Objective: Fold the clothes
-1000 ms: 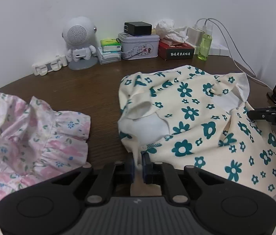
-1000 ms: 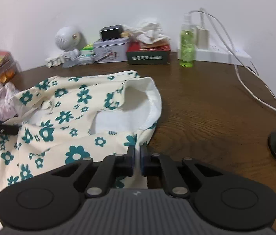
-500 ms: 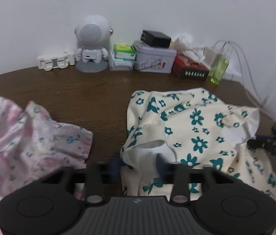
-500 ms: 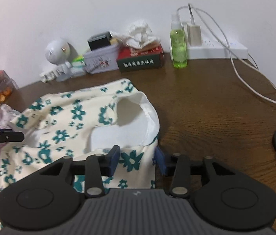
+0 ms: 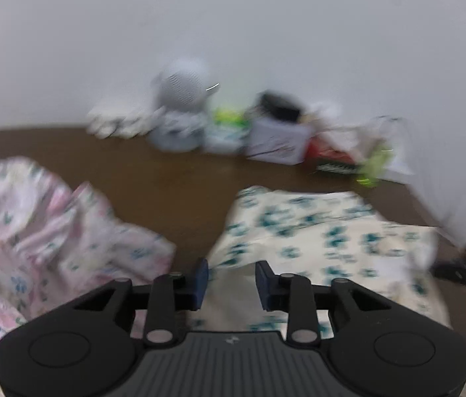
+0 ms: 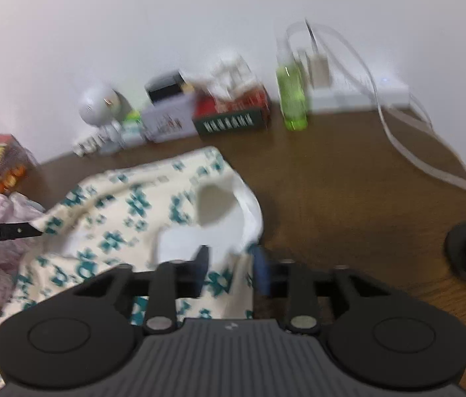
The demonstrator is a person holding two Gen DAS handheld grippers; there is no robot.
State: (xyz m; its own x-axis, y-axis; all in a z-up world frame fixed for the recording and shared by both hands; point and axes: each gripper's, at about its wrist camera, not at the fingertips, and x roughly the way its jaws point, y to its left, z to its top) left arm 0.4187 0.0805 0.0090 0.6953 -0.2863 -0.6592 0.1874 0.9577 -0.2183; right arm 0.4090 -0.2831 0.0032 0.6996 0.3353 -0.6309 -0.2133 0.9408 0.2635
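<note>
Brown table [image 6: 348,178] holds two garments; both claws gape.

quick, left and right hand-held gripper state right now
Left hand-held gripper: open, holding nothing, over the cream floral garment.
Right hand-held gripper: open, holding nothing, over the same garment.

Two garments, floral cream one [image 5: 325,231], pink one [image 5: 34,218], one green bottle [image 6: 291,99]

A brown wooden table [image 6: 348,178] meets a plain white wall [image 6: 134,16].
</note>
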